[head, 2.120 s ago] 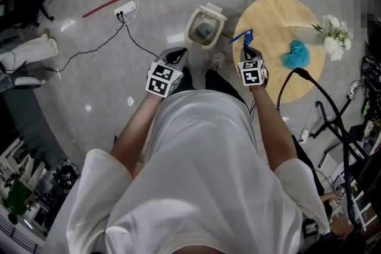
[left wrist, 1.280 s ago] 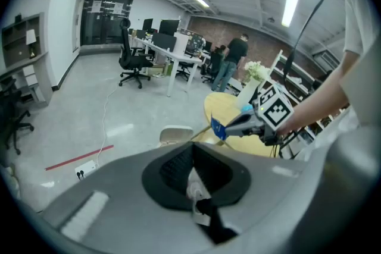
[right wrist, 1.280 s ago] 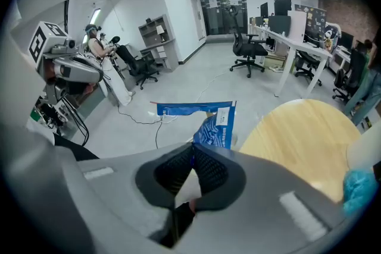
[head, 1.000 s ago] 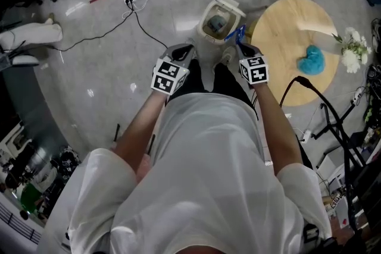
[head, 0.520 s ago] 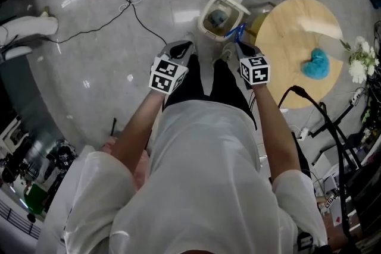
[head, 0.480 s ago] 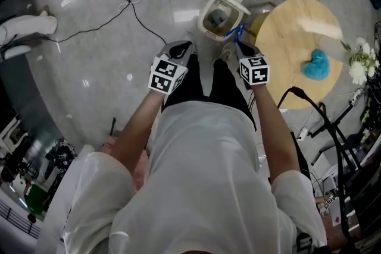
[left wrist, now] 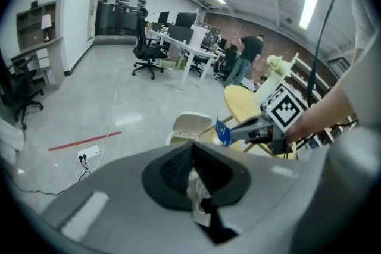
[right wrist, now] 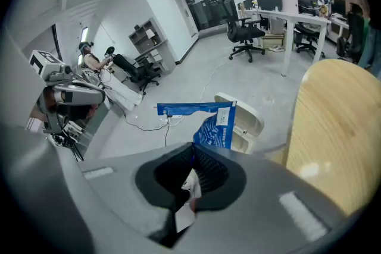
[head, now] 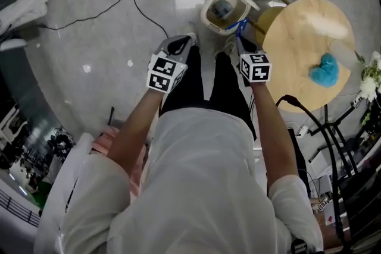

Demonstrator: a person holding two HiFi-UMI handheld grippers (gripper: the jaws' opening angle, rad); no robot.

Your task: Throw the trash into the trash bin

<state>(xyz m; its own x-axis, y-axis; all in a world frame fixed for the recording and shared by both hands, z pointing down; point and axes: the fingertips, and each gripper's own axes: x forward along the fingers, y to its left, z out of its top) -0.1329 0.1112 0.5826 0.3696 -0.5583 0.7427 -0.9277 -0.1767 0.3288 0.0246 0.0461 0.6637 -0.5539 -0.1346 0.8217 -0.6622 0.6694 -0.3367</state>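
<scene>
Right gripper (right wrist: 191,154): closed on one end of the blue wrapper (right wrist: 215,127), so the rest projects ahead toward the open trash bin (right wrist: 250,119) on the floor nearby. Left gripper (left wrist: 191,149): jaws together, empty, held aside, evidently not needed.

My right gripper (right wrist: 191,154) has its jaws pressed together on a blue wrapper (right wrist: 215,128), which sticks up past the tips. Just beyond it the white trash bin (right wrist: 249,122) stands on the grey floor. The round wooden table (right wrist: 339,128) fills the right side.
</scene>
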